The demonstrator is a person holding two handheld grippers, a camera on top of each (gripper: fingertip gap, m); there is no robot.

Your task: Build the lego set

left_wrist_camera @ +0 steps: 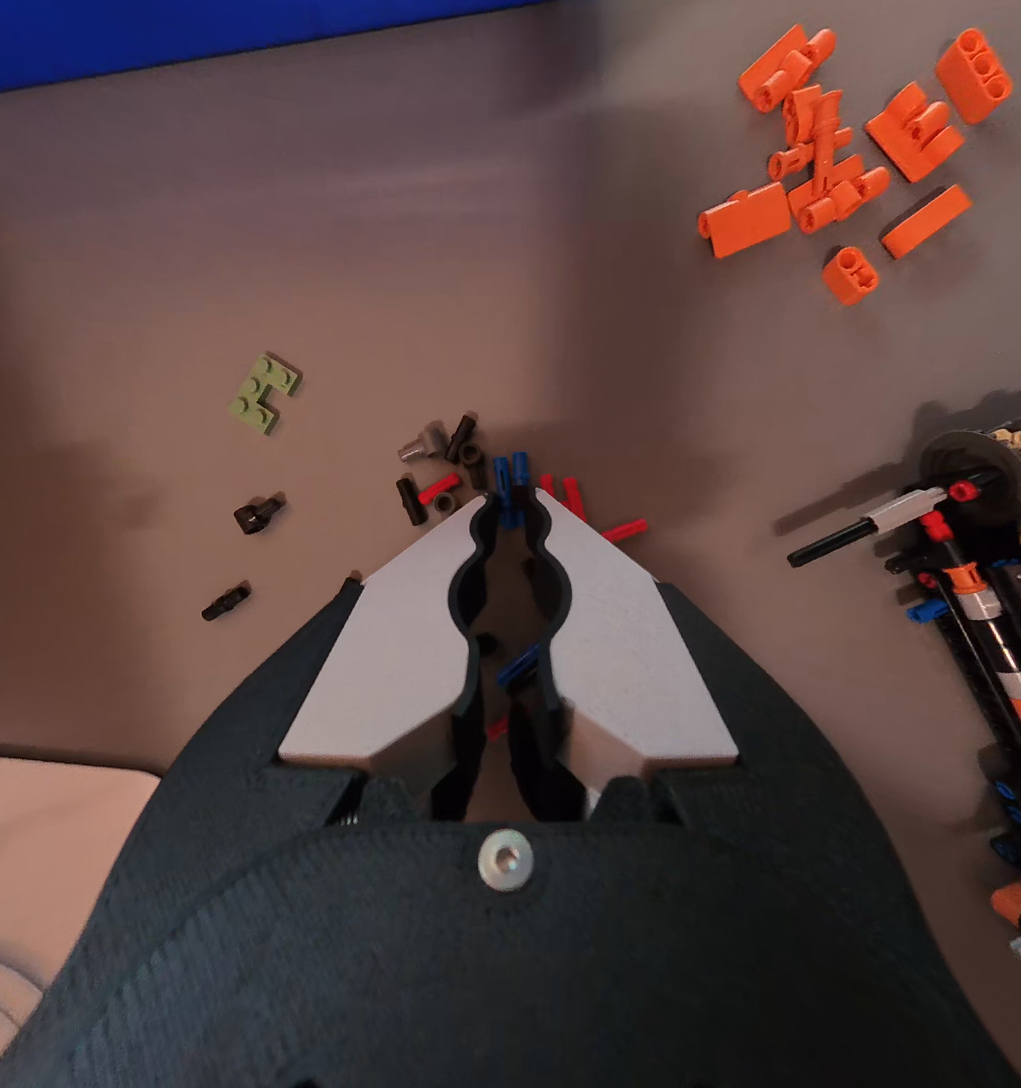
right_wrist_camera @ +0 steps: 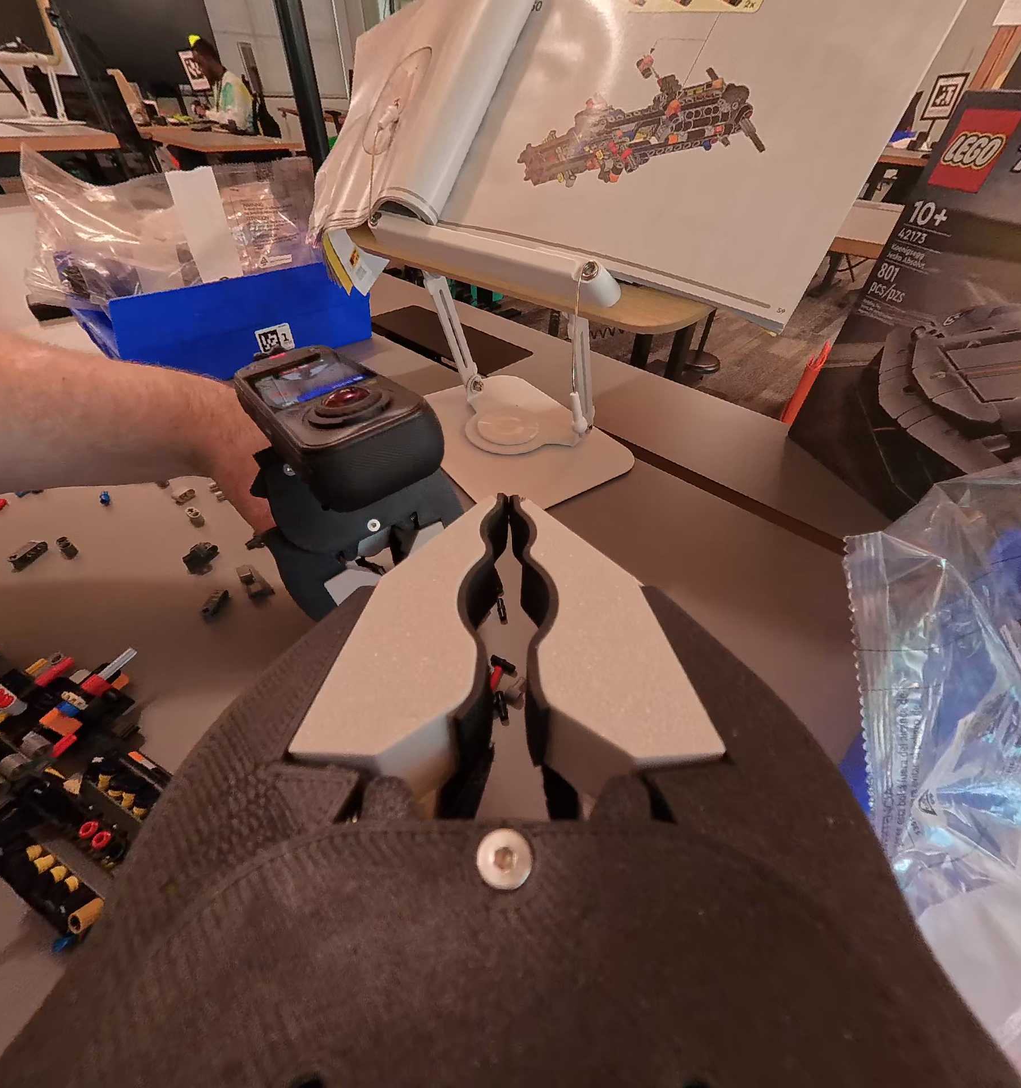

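Observation:
My left gripper (left_wrist_camera: pixel 512 498) hovers low over a small pile of blue, red and black pins on the brown table. Its jaws stand a narrow gap apart, with two blue pins (left_wrist_camera: pixel 511 486) between the tips; whether they touch the pins I cannot tell. The partly built black model (left_wrist_camera: pixel 997 618) lies at the right edge, and shows in the right wrist view (right_wrist_camera: pixel 42 765) at lower left. My right gripper (right_wrist_camera: pixel 508 500) is shut and empty, held above the table. The left gripper with its camera (right_wrist_camera: pixel 343 412) and a person's forearm show to its left.
Orange pieces (left_wrist_camera: pixel 849 147) lie at the far right; a green corner plate (left_wrist_camera: pixel 265 393) and loose black pins (left_wrist_camera: pixel 257 513) lie on the left. An instruction booklet on a stand (right_wrist_camera: pixel 643 147), the set's box (right_wrist_camera: pixel 967 294), a plastic bag (right_wrist_camera: pixel 955 706) and a blue bin (right_wrist_camera: pixel 231 318) ring the table. My hands' fingertips stand some 15 centimeters from each other.

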